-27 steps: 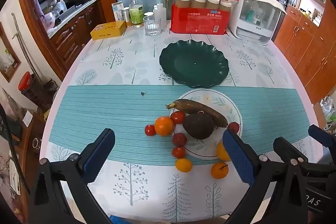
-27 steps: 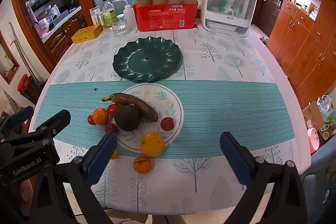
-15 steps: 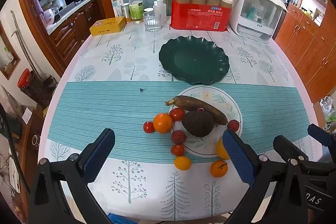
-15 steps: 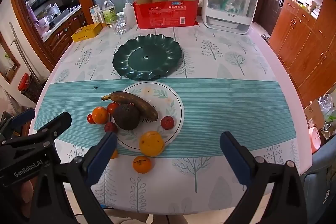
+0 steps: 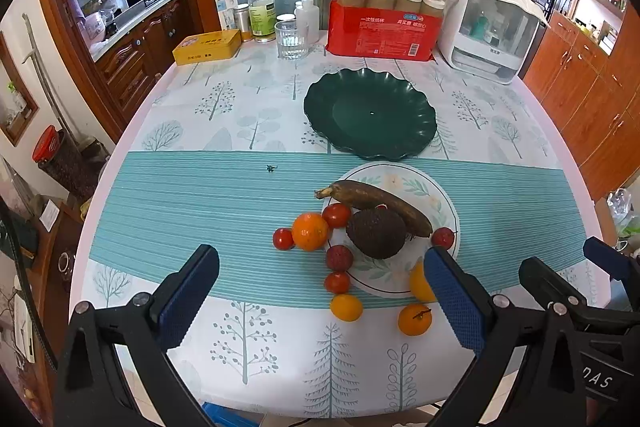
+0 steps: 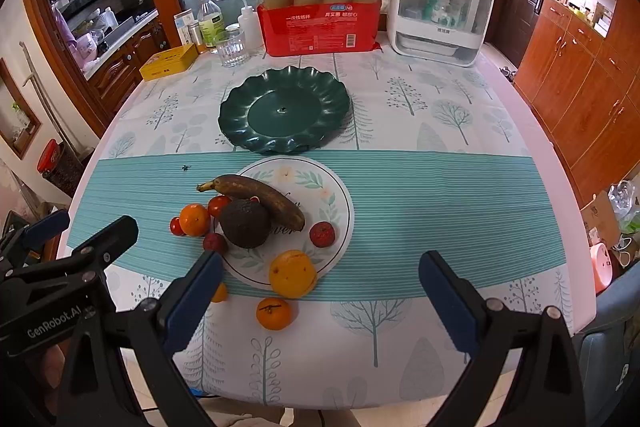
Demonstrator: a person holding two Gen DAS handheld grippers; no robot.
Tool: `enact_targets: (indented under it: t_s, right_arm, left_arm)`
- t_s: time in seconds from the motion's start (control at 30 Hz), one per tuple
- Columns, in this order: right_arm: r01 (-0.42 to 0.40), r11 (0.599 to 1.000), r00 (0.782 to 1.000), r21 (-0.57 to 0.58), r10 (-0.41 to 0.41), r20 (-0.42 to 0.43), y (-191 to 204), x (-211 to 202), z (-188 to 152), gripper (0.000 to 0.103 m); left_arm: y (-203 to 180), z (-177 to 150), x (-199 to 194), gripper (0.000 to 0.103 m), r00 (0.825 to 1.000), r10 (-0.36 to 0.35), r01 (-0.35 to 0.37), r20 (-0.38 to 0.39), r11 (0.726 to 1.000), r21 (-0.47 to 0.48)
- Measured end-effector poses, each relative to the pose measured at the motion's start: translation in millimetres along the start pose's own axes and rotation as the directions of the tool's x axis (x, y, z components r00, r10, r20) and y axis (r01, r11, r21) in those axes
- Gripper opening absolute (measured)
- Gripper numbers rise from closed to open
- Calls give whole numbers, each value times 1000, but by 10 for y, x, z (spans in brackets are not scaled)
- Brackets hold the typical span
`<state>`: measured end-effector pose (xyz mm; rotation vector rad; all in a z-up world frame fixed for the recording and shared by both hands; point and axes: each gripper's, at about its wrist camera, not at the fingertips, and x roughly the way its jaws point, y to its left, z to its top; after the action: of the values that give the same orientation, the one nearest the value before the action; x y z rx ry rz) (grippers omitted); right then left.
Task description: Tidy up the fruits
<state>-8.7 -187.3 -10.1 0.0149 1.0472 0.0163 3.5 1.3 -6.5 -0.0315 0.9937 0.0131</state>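
White plate [image 6: 340,203] holds banana [image 6: 260,193], avocado [image 6: 245,223].

Right gripper [image 6: 320,291] hangs over the near edge of the table [image 6: 460,187], fingers [image 6: 444,299] spread wide with nothing between them. Ahead, a dark banana [image 6: 256,193] lies across the white floral plate [image 6: 320,187], a dark avocado [image 6: 245,223] touching it, a red fruit [image 6: 322,233] to the right. A yellow-orange fruit [image 6: 293,273] sits on the plate's near rim; a small orange [image 6: 274,313] rests on the cloth just beyond. Left of the plate, a mandarin [image 6: 194,219] sits among little red fruits, possibly tomatoes. The green plate [image 6: 240,107] behind holds nothing. The other gripper [image 6: 68,255] pokes in at left.
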Motion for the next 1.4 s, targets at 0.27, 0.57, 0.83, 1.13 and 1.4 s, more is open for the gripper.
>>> enact_targets:
  t_s: [0.27, 0.57, 0.83, 1.13, 1.4]
  right_arm:
    - [-5, 1000, 1000, 0, 5, 2, 23, 4, 8, 99]
    - [-12, 1000, 1000, 0, 12, 10, 47, -33, -45, 99]
    - [-11, 1000, 1000, -1, 11, 11, 53, -31, -32, 99]
    - [-16, 1000, 1000, 0, 16, 11, 27, -38, -16, 99]
    - [-18, 1000, 1000, 0, 18, 11, 39, -24, -8, 99]
  left_arm:
    - [19, -10, -17, 102, 1000, -2, 2, -1, 1000, -2]
    - [30, -28, -23, 102, 1000, -1, 1, 3, 1000, -1]
    - [28, -49, -33, 102, 1000, -6, 6, 0, 1000, -7]
    - [31, -57, -39, 102, 1000, -4, 4, 2, 1000, -7]
    - [38, -61, -38, 102, 1000, -6, 6, 0, 1000, -8]
